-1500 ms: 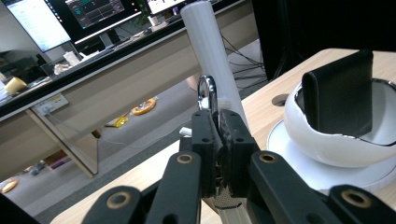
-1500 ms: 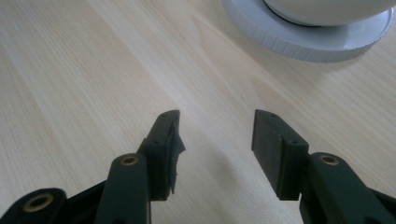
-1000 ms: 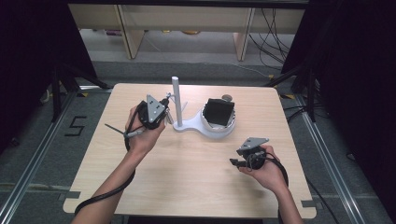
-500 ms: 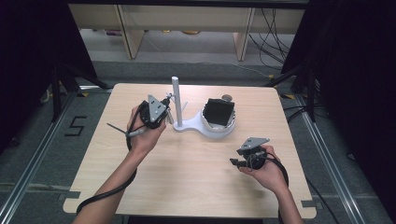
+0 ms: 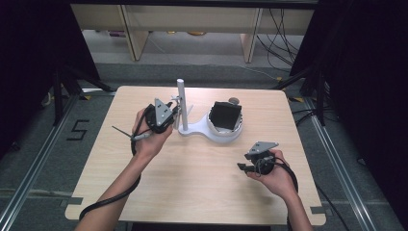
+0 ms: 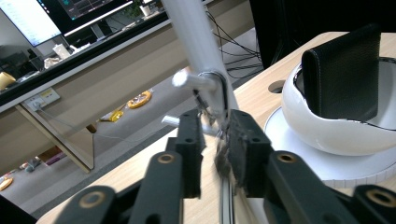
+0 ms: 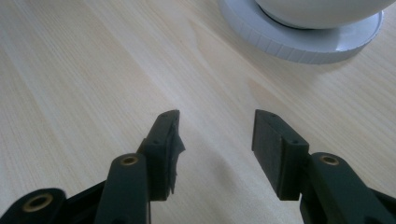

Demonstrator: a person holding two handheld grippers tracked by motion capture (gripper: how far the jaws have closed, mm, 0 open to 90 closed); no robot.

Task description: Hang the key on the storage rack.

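Note:
A white stand has an upright post [image 5: 181, 103] and a white bowl [image 5: 219, 134] holding a black wallet-like case [image 5: 226, 115]. My left gripper [image 5: 175, 111] is at the post, level with its short pegs [image 6: 191, 80]. In the left gripper view a thin metal ring [image 6: 223, 91] hangs from a peg. A thin piece below it reaches down between the jaws of my left gripper [image 6: 215, 126], which have just been opening and stand a little apart. My right gripper [image 5: 240, 167] rests low over the table at the front right. In its own view the right gripper [image 7: 215, 126] is open with nothing between the jaws.
The stand's round base [image 7: 299, 44] lies just beyond the right gripper. A cable hole [image 5: 234, 100] sits in the tabletop behind the bowl. Bare wood [image 5: 192, 178] spreads between the two hands. Shelving and cables lie past the far edge.

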